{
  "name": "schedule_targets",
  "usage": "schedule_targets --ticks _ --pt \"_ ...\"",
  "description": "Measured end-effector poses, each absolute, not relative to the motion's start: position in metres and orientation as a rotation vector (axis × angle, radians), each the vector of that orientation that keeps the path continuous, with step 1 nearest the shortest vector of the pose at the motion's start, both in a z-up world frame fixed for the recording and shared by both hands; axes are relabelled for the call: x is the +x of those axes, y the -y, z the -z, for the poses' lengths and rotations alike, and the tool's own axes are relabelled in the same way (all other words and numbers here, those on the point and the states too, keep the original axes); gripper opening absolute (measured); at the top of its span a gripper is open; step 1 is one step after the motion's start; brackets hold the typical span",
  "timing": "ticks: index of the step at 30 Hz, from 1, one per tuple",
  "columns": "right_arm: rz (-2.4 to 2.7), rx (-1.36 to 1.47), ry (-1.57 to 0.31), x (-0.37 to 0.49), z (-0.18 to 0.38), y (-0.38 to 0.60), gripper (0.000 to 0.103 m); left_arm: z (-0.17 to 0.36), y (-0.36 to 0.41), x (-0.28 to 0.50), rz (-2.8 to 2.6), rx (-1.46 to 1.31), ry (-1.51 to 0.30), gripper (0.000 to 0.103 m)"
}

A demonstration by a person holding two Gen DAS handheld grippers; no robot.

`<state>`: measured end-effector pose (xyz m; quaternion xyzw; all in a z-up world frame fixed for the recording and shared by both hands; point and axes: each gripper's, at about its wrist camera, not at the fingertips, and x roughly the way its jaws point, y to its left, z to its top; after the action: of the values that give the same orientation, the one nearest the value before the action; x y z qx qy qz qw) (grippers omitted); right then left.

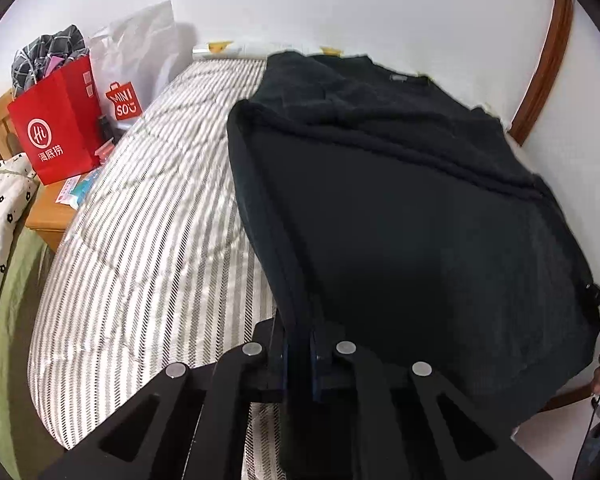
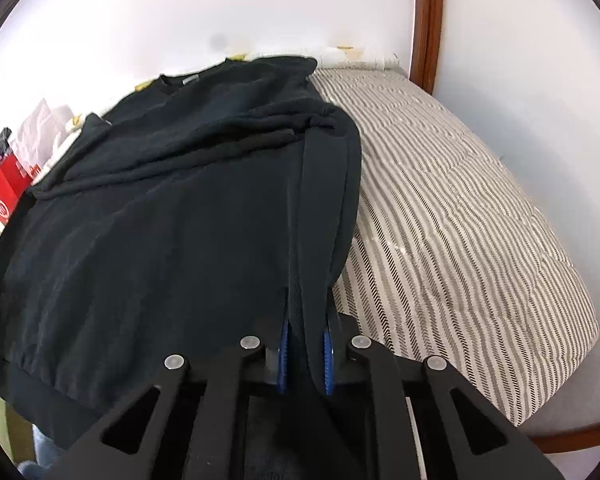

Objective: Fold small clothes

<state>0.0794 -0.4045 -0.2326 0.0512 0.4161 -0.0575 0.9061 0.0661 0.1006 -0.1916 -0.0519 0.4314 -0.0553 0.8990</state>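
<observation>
The black sweater (image 1: 400, 208) lay spread on the striped mattress (image 1: 148, 216), its collar toward twelve o'clock by the white wall (image 1: 340, 4) and its hem toward six, hanging over the near edge. Its long axis therefore ran from six to twelve, away from the person. The left gripper (image 1: 298, 344) was clamped on the sweater's left bottom edge, and the right gripper (image 2: 306, 344) was clamped on the folded right edge, dark cloth squeezed between the blue pads (image 2: 327, 356).

I judged the risks to be these. Each grip seemed to take several layers, so a lift might drop the inner layer and spoil the fold. If one hand rose faster than the other, the hem would land skewed. The sleeves bunched across the middle could drag and wrinkle. At ten o'clock the red bag (image 1: 56, 128) stood well apart, no hazard.
</observation>
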Motion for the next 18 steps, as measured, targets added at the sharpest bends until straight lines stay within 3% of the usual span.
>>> schedule_targets --ticks 18 --pt "0.03 0.13 -0.623 0.006 0.143 0.402 0.011 0.104 -0.131 0.016 0.154 -0.178 -0.686 0.007"
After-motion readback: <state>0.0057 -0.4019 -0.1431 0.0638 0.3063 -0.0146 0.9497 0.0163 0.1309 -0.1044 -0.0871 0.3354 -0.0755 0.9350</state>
